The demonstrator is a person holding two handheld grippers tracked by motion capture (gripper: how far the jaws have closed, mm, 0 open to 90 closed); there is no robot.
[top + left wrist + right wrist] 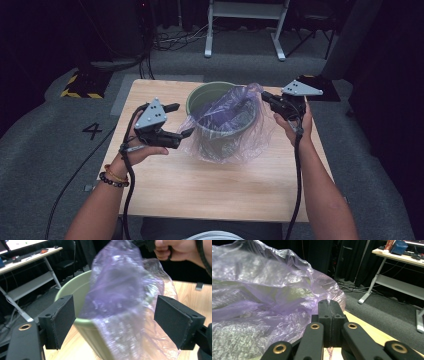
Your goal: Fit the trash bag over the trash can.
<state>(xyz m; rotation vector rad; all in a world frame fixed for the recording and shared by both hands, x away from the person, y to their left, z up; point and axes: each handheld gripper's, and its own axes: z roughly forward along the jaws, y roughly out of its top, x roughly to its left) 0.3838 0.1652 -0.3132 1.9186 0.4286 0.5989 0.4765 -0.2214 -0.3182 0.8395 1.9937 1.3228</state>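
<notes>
A pale green bin [210, 95] stands on the wooden table [210, 185], with a thin purple plastic bag [227, 130] draped over and around it. My right gripper [265, 96] is shut on the bag's edge at the bin's right rim; in the right gripper view its jaws pinch the film [329, 303] of the bag [262, 290]. My left gripper [181, 120] is open at the bin's left side, close to the bag. In the left gripper view the bag [125, 290] and bin [75, 290] lie between its spread pads [60, 320].
Beyond the table's far edge stand a white desk frame [245, 25] and cables on the grey floor. A yellow-black striped base [82, 85] sits at the far left. A floor marking "4" [92, 131] lies left of the table.
</notes>
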